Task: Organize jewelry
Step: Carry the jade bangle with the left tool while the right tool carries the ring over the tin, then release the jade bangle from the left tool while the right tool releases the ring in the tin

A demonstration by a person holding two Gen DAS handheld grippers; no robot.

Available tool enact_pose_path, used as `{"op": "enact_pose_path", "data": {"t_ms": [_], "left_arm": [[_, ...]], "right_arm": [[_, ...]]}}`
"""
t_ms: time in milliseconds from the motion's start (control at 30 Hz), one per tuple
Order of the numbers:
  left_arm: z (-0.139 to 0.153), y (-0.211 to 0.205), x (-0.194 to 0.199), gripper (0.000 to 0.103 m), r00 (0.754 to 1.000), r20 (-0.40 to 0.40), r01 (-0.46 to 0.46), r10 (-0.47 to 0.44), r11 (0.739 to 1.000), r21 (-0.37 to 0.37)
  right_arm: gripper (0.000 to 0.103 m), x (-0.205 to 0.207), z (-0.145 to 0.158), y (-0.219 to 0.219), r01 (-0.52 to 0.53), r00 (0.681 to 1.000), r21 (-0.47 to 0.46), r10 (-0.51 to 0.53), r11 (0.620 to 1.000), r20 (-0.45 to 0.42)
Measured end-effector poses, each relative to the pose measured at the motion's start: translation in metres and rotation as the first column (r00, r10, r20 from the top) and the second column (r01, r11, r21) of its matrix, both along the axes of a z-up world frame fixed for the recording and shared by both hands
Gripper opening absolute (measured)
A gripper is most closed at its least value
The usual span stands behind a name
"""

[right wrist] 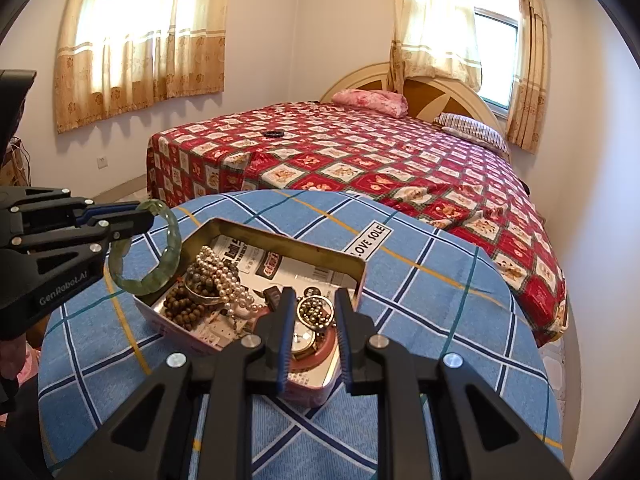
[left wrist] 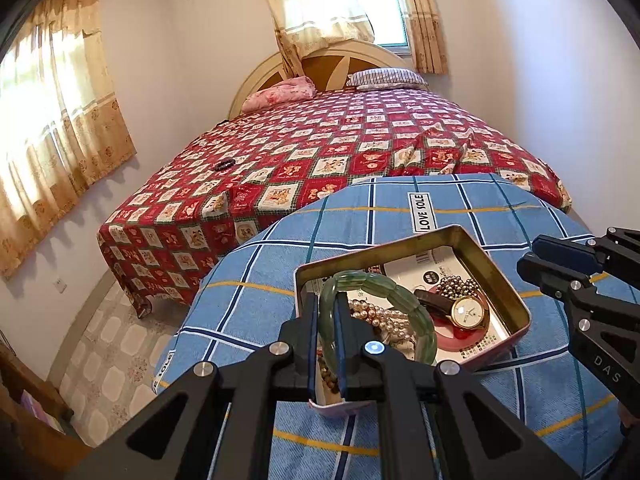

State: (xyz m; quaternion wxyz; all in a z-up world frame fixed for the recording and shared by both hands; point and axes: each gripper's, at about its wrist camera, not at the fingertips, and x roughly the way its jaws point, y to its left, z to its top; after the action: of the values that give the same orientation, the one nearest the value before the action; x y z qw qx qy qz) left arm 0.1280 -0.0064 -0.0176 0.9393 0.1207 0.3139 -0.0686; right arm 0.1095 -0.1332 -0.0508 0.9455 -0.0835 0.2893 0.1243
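Note:
An open metal tin sits on a table under a blue plaid cloth. It holds a pearl necklace, brown wooden beads, a gold watch on a red dish, and dark metallic beads. My left gripper is shut on a green jade bangle, held above the tin's near left end. My right gripper is open and empty, just above the watch and dark beads.
A bed with a red patterned cover stands beyond the table. A small dark ring-shaped item lies on it. Tiled floor lies to the left. Curtained windows line the walls.

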Motion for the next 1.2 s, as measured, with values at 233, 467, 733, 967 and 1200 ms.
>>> {"op": "enact_pose_path", "data": {"t_ms": [233, 467, 733, 967, 1200], "left_arm": [[0.002, 0.001, 0.007, 0.007, 1.000, 0.007, -0.003, 0.003, 1.000, 0.007], [-0.001, 0.000, 0.018, 0.007, 1.000, 0.001, -0.010, 0.010, 1.000, 0.021], [-0.016, -0.002, 0.025, 0.007, 0.999, -0.032, -0.013, 0.014, 0.999, 0.030], [-0.028, -0.004, 0.028, 0.007, 0.998, -0.063, -0.010, 0.012, 0.999, 0.037], [-0.032, -0.002, 0.029, 0.010, 0.996, -0.084, -0.010, 0.011, 1.000, 0.016]], "right_arm": [[0.021, 0.005, -0.001, 0.002, 0.002, 1.000, -0.007, -0.002, 1.000, -0.007], [0.021, 0.012, -0.002, 0.003, 0.001, 1.000, -0.011, -0.001, 1.000, -0.013], [0.021, 0.017, -0.011, 0.008, -0.006, 0.999, -0.020, 0.005, 1.000, -0.039], [0.021, 0.021, -0.022, 0.013, -0.015, 0.998, -0.032, 0.013, 0.999, -0.065], [0.022, 0.022, -0.032, 0.015, -0.027, 0.996, -0.044, 0.023, 0.999, -0.091]]}}
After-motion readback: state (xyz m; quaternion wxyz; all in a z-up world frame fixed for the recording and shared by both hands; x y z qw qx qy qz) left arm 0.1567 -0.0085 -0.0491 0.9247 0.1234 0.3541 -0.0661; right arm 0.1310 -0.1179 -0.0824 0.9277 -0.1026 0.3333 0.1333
